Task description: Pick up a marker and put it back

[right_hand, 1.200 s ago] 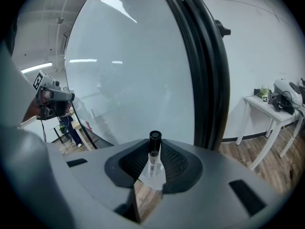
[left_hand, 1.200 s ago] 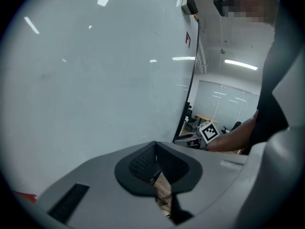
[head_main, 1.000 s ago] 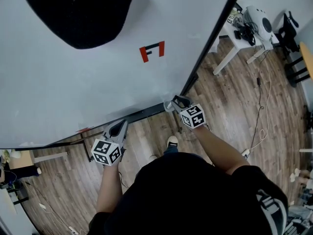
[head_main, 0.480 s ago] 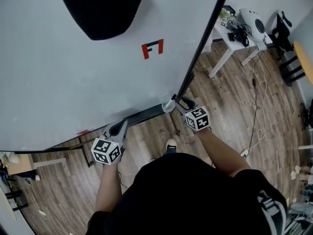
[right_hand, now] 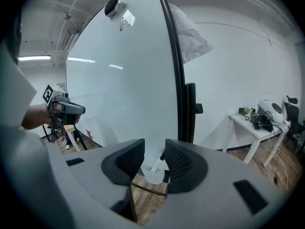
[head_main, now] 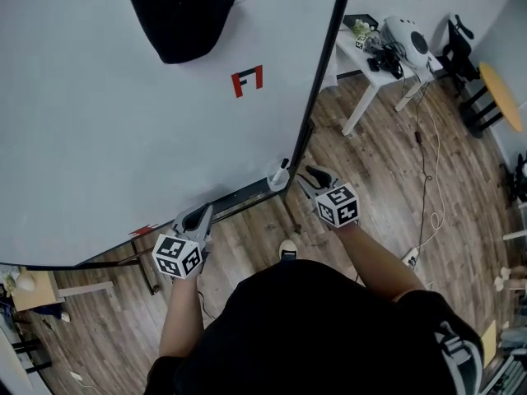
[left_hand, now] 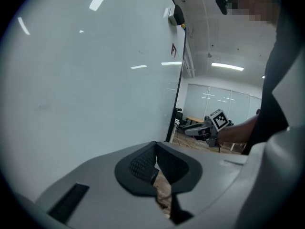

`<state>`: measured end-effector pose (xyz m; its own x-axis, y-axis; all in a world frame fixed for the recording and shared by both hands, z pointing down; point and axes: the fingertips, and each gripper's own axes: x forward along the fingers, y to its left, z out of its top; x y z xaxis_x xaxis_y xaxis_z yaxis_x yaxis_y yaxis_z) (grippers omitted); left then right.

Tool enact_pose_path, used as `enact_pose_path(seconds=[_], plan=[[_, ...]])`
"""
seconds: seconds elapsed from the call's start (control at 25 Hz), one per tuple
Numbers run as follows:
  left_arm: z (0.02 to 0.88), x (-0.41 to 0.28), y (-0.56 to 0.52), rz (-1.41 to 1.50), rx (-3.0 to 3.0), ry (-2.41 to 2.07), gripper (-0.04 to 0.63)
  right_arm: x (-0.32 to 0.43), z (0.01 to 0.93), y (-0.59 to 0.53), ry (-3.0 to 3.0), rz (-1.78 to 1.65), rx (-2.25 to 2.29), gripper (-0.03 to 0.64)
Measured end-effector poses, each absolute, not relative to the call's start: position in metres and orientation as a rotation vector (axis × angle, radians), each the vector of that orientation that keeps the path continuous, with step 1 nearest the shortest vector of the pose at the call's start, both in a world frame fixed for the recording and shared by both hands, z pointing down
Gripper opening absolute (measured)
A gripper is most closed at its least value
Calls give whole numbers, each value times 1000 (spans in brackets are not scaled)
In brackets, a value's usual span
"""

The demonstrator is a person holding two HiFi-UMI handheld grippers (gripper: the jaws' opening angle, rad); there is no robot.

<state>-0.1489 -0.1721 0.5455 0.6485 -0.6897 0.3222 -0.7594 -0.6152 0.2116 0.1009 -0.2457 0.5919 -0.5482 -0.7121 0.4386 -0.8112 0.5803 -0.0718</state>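
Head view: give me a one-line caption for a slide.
Marker stands in its holder at the whiteboard's corner; right gripper beside it, open and empty, jaws just narrowed slightly.

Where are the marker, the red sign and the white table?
marker (head_main: pixel 282 171), head view, its barrel.
red sign (head_main: pixel 238 85), head view, its left stroke.
white table (head_main: pixel 360 53), head view, bare tabletop.

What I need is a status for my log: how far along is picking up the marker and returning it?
Done, it seems: the marker stands in the white holder at the whiteboard's lower corner, gripped by nothing. In hand: the right gripper hangs beside it, jaws apart and empty, having just closed slightly. The left gripper is shut on nothing. Left: nothing that shows.
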Motion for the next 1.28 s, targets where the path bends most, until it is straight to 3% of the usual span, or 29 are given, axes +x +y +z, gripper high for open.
enact_pose_path(seconds=[1.28], plan=[[537,-151,-114,327,2621,-1055,14,97,570,-148,-2450,310,1278,26]])
